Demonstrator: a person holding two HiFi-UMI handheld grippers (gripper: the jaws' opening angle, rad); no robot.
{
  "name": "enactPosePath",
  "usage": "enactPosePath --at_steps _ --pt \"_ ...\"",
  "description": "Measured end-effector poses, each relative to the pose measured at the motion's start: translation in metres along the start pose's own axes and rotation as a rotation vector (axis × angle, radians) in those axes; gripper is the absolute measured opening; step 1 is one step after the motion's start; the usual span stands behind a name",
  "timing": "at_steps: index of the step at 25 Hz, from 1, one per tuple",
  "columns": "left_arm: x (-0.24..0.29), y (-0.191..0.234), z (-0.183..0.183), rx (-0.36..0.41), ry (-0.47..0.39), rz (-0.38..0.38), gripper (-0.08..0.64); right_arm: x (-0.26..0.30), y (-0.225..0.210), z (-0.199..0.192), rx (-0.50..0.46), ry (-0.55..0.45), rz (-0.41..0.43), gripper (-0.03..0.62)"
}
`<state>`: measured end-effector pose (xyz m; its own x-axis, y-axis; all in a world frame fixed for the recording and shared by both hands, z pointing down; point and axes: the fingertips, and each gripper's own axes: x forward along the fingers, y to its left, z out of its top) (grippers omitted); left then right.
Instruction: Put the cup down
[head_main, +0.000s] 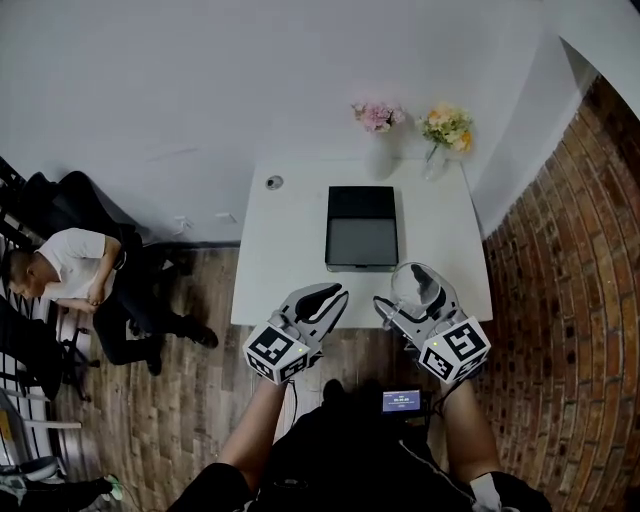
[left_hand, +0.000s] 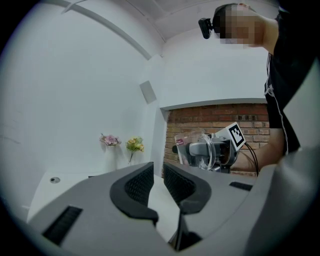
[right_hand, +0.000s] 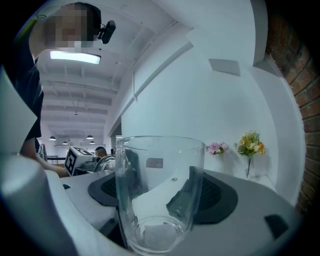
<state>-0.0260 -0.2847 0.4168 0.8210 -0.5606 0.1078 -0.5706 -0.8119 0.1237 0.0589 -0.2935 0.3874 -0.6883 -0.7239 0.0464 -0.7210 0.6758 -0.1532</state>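
Clamping clear cup (right_hand: 160, 190) — right gripper (head_main: 413, 296) jaws, left gripper (left_hand: 157, 184) jaws slightly apart

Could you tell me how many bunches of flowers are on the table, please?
2: a pink bunch at the table's far edge, and a yellow bunch to its right, nearer the brick wall. None looks hidden.

The white table (head_main: 285, 250) is bare down its left side, along a narrower strip at its right, and in a band by its near edge. A black tray (head_main: 361, 228) takes up the middle. At the far edge stand pink flowers (head_main: 378, 118) and yellow flowers (head_main: 446, 126), close to the white wall. A small round object (head_main: 274, 182) lies at the far left corner. The brick wall (head_main: 570, 250) runs close along the right. A seated person (head_main: 75, 270) is well apart, left of the table.
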Motion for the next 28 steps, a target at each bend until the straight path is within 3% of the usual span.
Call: enactPosePath --at_steps 11,28 --pt "0.011 0.005 -0.004 0.001 0.018 -0.023 0.052 0.014 -0.01 -0.004 -0.009 0.015 0.005 0.403" --pt "0.045 0.039 -0.01 0.012 0.026 0.016 0.052 0.066 -0.063 -0.021 -0.05 0.045 0.036 0.403"
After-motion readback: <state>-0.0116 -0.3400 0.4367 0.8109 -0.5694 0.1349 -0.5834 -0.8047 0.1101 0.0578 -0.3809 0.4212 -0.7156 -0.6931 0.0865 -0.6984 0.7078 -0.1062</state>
